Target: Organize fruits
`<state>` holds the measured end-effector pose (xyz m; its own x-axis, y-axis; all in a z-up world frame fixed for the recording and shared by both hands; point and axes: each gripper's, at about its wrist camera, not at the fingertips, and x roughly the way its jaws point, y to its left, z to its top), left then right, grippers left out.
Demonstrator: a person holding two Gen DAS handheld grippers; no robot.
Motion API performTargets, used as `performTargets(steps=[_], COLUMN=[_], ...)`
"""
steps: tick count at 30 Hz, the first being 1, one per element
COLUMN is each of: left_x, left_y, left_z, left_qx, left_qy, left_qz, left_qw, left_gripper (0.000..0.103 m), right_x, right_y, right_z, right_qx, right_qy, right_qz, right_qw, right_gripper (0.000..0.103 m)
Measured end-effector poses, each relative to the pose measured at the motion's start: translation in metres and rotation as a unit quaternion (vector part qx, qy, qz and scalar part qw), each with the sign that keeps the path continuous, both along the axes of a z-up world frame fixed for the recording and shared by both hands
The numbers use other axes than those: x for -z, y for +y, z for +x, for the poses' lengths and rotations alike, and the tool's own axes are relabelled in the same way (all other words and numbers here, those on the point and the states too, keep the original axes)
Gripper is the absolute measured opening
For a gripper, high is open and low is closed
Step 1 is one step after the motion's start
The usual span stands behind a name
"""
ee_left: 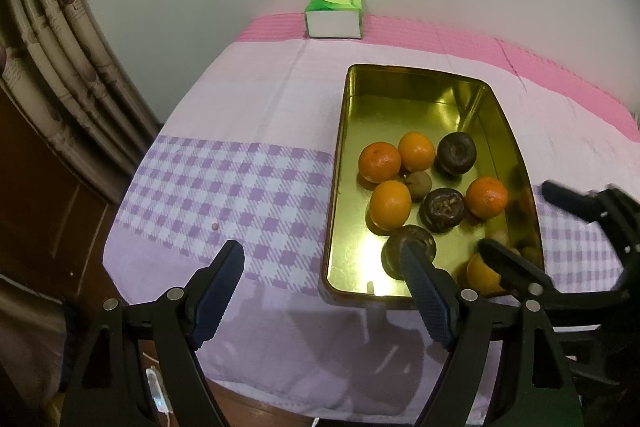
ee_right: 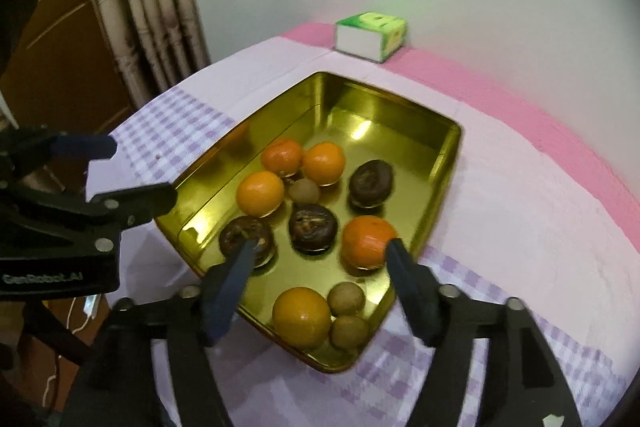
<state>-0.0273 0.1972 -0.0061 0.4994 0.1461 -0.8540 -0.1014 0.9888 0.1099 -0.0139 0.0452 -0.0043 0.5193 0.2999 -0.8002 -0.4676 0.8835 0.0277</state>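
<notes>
A gold metal tin (ee_left: 404, 75) (ee_right: 440, 163) on the checked cloth holds several oranges (ee_left: 379, 162) (ee_right: 259, 193), three dark brown fruits (ee_left: 456, 151) (ee_right: 313, 228) and small tan-green fruits (ee_left: 419, 182) (ee_right: 346, 299). My left gripper (ee_left: 322, 249) is open and empty over the tin's near left corner; it also shows in the right wrist view (ee_right: 140, 171). My right gripper (ee_right: 320, 247) is open and empty above the tin's near end, over an orange (ee_right: 301, 315). It also shows in the left wrist view (ee_left: 520, 223).
A green and white tissue box (ee_left: 334, 14) (ee_right: 370, 35) stands at the table's far edge by the wall. A curtain (ee_left: 52, 59) (ee_right: 140, 7) hangs at the left. A small pink bead (ee_left: 215, 226) lies on the cloth. A white cable (ee_left: 158, 393) lies below the table edge.
</notes>
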Motion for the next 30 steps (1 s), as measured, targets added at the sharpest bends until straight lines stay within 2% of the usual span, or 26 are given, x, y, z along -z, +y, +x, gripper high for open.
performTargets(steps=[1,3,9,30], left_x=[0.000,0.001,0.003,0.008], left_y=[-0.001,-0.001,-0.008,-0.022], left_z=[0.000,0.000,-0.001,-0.003], left_qx=[0.000,0.001,0.007,0.022], left_qy=[0.000,0.000,0.000,0.003], left_qz=[0.000,-0.001,0.006,0.027], left_qw=[1.0000,1.0000,1.0000,0.9994], left_gripper=[0.081,0.081,0.081,0.081], right_x=[-0.002,-0.006,-0.003,0.006], right_y=[-0.002,-0.007,-0.018,-0.034], right_z=[-0.001,-0.002,-0.007,-0.016], right_qx=[0.008,0.020,0.045,0.077], right_qy=[-0.004,-0.006,0.012,0.030], right_qz=[-0.004,-0.004,0.004,0.011], right_qw=[1.000,1.000,0.999,0.997], right_gripper=[0.084,0.089,0.098,0.101])
